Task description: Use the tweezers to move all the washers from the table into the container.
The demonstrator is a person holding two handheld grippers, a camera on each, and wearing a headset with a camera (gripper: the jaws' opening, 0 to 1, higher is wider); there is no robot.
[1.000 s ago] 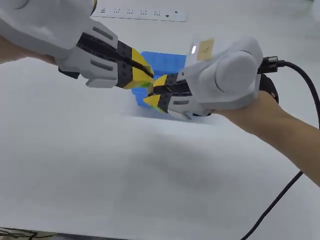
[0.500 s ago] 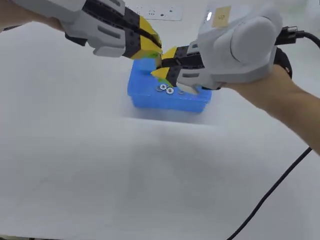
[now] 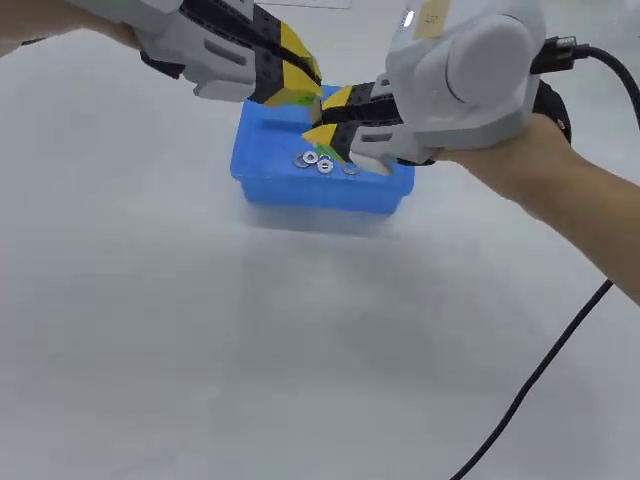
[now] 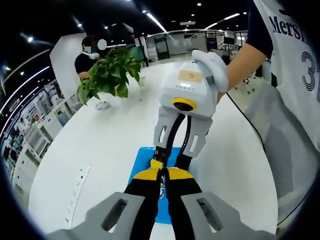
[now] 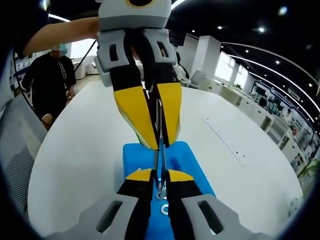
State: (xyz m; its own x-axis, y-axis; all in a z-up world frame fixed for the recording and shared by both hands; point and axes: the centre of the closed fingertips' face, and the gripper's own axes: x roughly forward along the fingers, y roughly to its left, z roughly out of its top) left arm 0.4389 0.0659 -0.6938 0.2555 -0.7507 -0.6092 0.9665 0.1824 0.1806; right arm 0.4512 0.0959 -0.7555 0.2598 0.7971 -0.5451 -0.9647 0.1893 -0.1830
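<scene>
A blue container [image 3: 262,176] stands on the white table [image 3: 200,340] with several washers [image 3: 314,160] inside. Above it my left gripper [image 3: 312,92] and right gripper [image 3: 322,138] meet tip to tip. In the right gripper view thin metal tweezers [image 5: 159,142] run from the left gripper's yellow jaws down between my right gripper's [image 5: 159,176] shut jaws. A small ring [image 5: 159,194] sits at their lower end, and a washer [image 5: 164,209] lies on the container [image 5: 182,159] floor below. In the left gripper view my left gripper [image 4: 161,171] is shut, over the container [image 4: 142,164].
A black cable [image 3: 545,365] trails from the right gripper across the table's right side. A power strip [image 4: 75,196] lies in the table at the left, and a potted plant [image 4: 113,71] stands at its far end. A person [image 5: 49,75] stands beyond the table.
The head view has swung, so the container now shows whole with its washers. Both grippers stay tip to tip and now stand over the container's inside instead of its front edge.
</scene>
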